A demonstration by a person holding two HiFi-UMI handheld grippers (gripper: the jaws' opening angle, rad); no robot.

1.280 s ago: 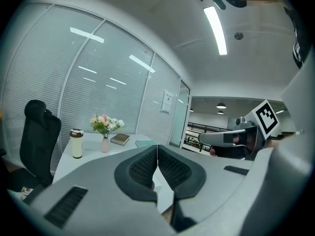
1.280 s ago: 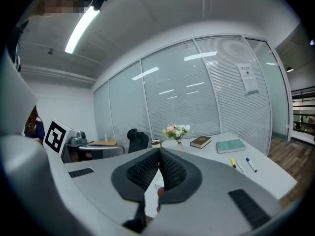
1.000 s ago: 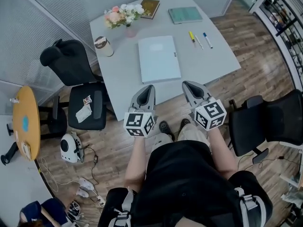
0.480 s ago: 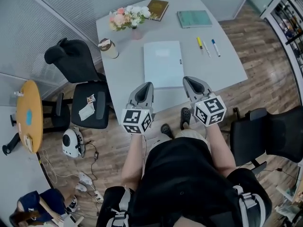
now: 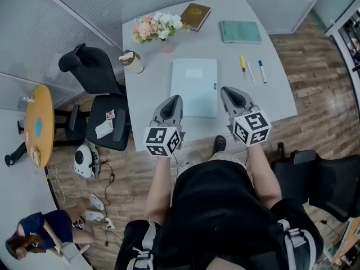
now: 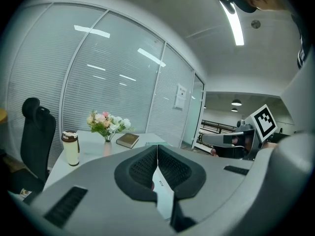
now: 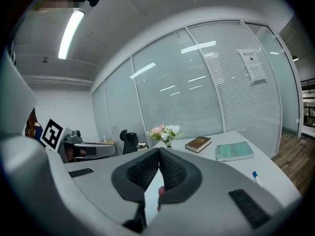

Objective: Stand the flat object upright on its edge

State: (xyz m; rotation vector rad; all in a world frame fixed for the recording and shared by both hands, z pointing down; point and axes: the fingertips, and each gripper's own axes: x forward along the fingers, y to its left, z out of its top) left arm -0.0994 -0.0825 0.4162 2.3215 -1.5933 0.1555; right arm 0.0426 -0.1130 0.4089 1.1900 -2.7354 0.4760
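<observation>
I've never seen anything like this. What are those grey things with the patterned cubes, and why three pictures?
No robot here: a person holds the left tongs and the right tongs, each carrying a marker cube. The top-down picture comes from a camera on the person's head; the other two from cameras riding on each pair of tongs. Both are shut and hold nothing. On the grey table lie a pale blue folder, a brown book, a green book, pens, a cup and a vase of flowers.
</observation>
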